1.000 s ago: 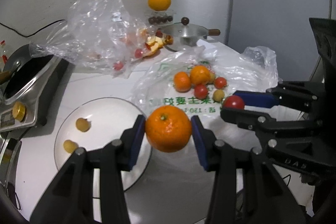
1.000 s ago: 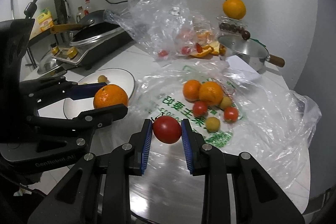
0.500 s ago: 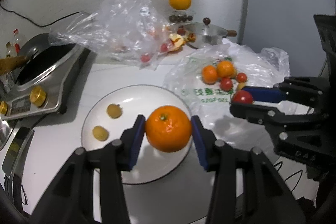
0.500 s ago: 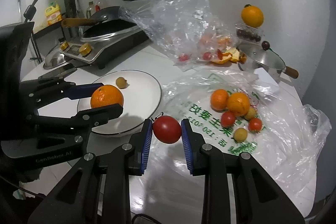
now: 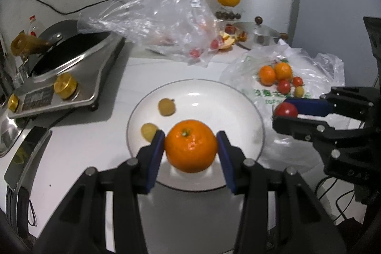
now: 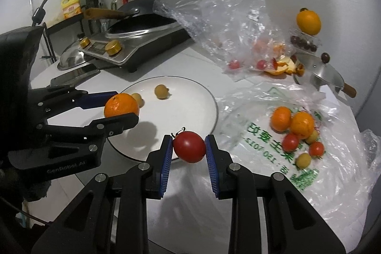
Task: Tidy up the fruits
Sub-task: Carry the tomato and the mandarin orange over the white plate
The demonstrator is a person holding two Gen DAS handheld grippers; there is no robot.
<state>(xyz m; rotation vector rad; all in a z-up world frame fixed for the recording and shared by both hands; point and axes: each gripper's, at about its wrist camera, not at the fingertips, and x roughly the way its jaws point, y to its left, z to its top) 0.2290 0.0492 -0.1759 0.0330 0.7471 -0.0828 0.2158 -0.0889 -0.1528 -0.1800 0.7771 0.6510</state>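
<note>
My left gripper [image 5: 190,146] is shut on an orange [image 5: 191,145] and holds it over the near part of a white plate [image 5: 238,99]. Two small yellow-brown fruits [image 5: 167,107] lie on the plate. My right gripper [image 6: 188,146] is shut on a red tomato [image 6: 189,146] just above the plate's [image 6: 202,99] near right rim. The left gripper with its orange [image 6: 121,105] shows at the left of the right wrist view. Two oranges [image 6: 291,122], small tomatoes and yellow fruits lie on a printed plastic bag [image 6: 273,158] to the right.
A crumpled clear bag [image 5: 166,16] with small tomatoes and orange peel lies behind the plate. An induction cooker with a wok [image 5: 71,68] stands at the left. A steel pot with lid [image 6: 326,73] and an orange on a container [image 6: 308,19] stand at the back right.
Both grippers moved left from over the printed bag toward the plate, carrying their fruit. The orange now hangs over the plate and the tomato is at its rim.
</note>
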